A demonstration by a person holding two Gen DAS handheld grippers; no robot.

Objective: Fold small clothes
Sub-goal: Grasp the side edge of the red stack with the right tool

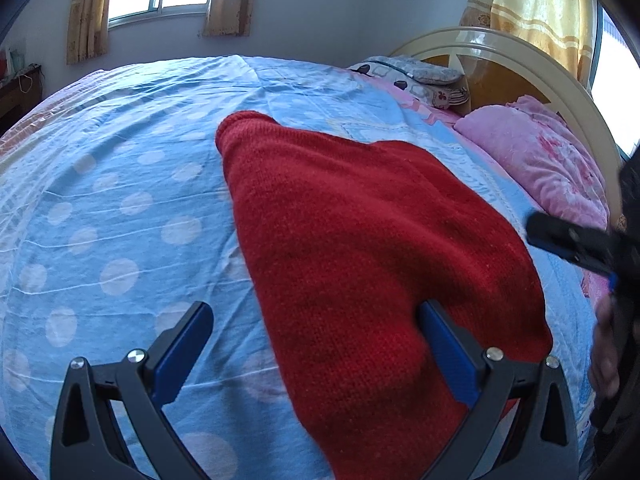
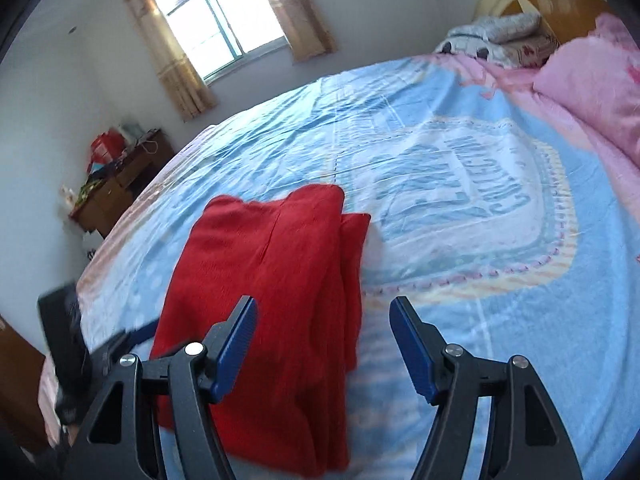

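Note:
A red knit garment (image 1: 360,240) lies folded in a long strip on the blue dotted bedsheet (image 1: 120,220). My left gripper (image 1: 316,308) hovers over its near end, open wide, with the right finger (image 1: 448,348) above the knit and the left finger over bare sheet. In the right wrist view the same garment (image 2: 272,272) shows stacked layers along its right edge. My right gripper (image 2: 324,302) stands open above that edge, and nothing is pinched between its pads. The right gripper (image 1: 568,244) also juts in at the left wrist view's right edge.
A pink quilt (image 1: 552,160) and folded pillows (image 1: 420,76) lie at the head of the bed by a curved headboard (image 1: 520,64). A cluttered wooden desk (image 2: 116,184) stands beyond the far side of the bed, under a curtained window (image 2: 224,20).

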